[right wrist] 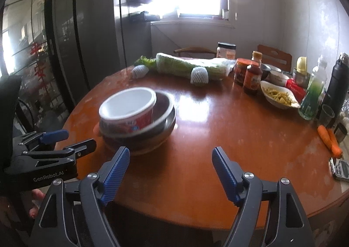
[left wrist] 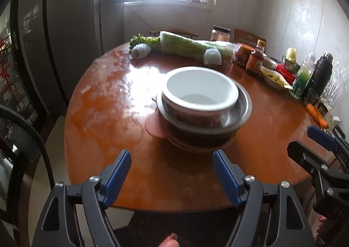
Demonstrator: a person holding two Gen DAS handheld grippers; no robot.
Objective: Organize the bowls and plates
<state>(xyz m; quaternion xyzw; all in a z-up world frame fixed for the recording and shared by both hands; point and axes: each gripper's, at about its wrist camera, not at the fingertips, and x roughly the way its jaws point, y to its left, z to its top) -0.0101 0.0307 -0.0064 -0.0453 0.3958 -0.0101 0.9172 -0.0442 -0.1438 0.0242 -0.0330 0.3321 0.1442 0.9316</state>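
Note:
A stack of bowls stands on the round wooden table (left wrist: 113, 116). On top is a white bowl with a red printed side (left wrist: 199, 92) (right wrist: 128, 105). It sits in a steel bowl (left wrist: 244, 107) (right wrist: 168, 107), which sits in a dark bowl (left wrist: 200, 140) (right wrist: 152, 140). A pink plate edge (left wrist: 153, 126) shows under the stack. My left gripper (left wrist: 172, 170) is open and empty, just short of the stack. My right gripper (right wrist: 171, 168) is open and empty, to the right of the stack. Each gripper shows in the other's view, the right one (left wrist: 314, 144) and the left one (right wrist: 65, 140).
Along the table's far side lie a wrapped cabbage (right wrist: 189, 68) and two foam-netted fruits (right wrist: 199, 75). At the right stand sauce jars (right wrist: 252, 80), a dish of food (right wrist: 279, 95), a green bottle (right wrist: 313, 94), a black flask (right wrist: 337, 85) and carrots (right wrist: 329, 140). A tall fridge (left wrist: 72, 28) stands left.

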